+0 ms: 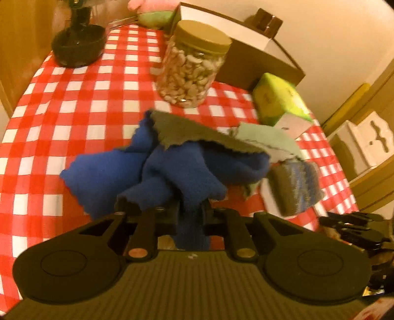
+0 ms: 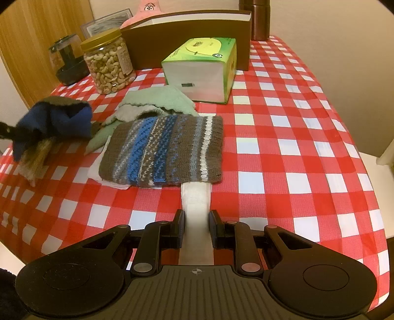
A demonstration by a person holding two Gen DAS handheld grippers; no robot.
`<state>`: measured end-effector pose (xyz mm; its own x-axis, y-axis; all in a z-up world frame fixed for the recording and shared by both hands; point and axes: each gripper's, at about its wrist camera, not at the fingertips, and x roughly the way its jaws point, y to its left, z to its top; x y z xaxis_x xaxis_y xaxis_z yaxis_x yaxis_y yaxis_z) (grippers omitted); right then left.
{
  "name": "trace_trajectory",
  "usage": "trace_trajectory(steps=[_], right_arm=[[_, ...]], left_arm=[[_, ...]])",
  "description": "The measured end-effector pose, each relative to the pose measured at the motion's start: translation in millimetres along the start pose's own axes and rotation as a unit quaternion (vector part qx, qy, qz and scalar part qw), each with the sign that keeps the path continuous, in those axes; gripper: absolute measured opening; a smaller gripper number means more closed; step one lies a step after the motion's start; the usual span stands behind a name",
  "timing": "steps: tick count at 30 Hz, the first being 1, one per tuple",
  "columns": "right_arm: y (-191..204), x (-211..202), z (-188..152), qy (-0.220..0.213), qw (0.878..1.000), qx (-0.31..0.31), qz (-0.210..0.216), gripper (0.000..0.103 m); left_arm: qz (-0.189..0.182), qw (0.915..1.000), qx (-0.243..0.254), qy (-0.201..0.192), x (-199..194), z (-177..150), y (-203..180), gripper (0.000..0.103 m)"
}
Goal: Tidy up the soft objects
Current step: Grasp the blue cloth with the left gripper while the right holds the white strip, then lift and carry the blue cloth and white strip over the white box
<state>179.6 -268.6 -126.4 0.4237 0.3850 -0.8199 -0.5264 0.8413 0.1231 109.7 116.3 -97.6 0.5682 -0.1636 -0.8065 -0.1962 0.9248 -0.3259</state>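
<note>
My left gripper [image 1: 190, 209] is shut on a blue cloth [image 1: 157, 172] with a grey cloth [image 1: 197, 135] bunched on top, held above the checked table. It also shows at the left of the right wrist view [image 2: 56, 118]. A striped knitted piece [image 2: 165, 150] lies flat on a white folded cloth [image 2: 106, 174], with a mint green cloth [image 2: 157, 98] behind it. My right gripper [image 2: 196, 221] is shut on a white strip [image 2: 195, 201] that runs out from under the knitted piece.
A jar of cashews [image 2: 108, 64] and a black coffee pot [image 2: 66, 61] stand at the back left. A green tissue box [image 2: 204, 69] sits before a brown box [image 2: 187, 41]. A pink plush [image 2: 145, 12] is behind. The table edge [image 2: 357, 157] curves at right.
</note>
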Motion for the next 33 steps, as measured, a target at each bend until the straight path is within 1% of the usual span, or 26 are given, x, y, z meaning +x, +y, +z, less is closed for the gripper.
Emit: trace_trajectory(steps=[1, 3, 5, 9, 14, 19, 22, 27, 33], right_arm=[[0.2, 0.0, -0.4, -0.001, 1.000, -0.001, 0.000, 0.021], [0.4, 0.1, -0.7, -0.001, 1.000, -0.002, 0.000, 0.021], [0.4, 0.0, -0.8, -0.002, 1.000, 0.000, 0.000, 0.021], [0.1, -0.6, -1.7, -0.004, 1.000, 0.003, 0.001, 0.021], [-1.7, -1.6, -0.6, -0.004, 1.000, 0.010, 0.003, 0.021], [-3.0, -11.5, 6.2, -0.016, 1.000, 0.014, 0.006, 0.021], [-4.6, -21.5, 13.8, -0.024, 1.000, 0.015, 0.006, 0.021], [-8.2, -43.4, 30.3, -0.042, 0.999, 0.022, 0.007, 0.021], [-8.0, -64.5, 54.6, -0.068, 0.997, 0.024, 0.016, 0.021]], left_arm=[[0.003, 1.0000, 0.003, -0.003, -0.2, 0.7, 0.3, 0.003], [0.013, 0.9997, 0.013, -0.018, -6.1, 5.6, -0.2, 0.003], [0.019, 0.9985, 0.024, -0.045, -18.9, 14.3, -0.6, 0.003], [0.023, 0.9946, 0.027, -0.098, -48.2, 37.2, 0.4, 0.003], [0.025, 0.9839, 0.036, -0.173, -94.8, 63.2, -0.7, 0.003], [0.036, 0.9725, 0.039, -0.227, -131.7, 81.0, 1.9, 0.003], [0.045, 0.9677, 0.039, -0.245, -146.6, 90.5, 5.3, 0.003], [0.067, 0.9617, 0.038, -0.263, -164.9, 104.8, 13.8, 0.003], [0.087, 0.9587, 0.035, -0.269, -169.5, 111.4, 19.3, 0.003]])
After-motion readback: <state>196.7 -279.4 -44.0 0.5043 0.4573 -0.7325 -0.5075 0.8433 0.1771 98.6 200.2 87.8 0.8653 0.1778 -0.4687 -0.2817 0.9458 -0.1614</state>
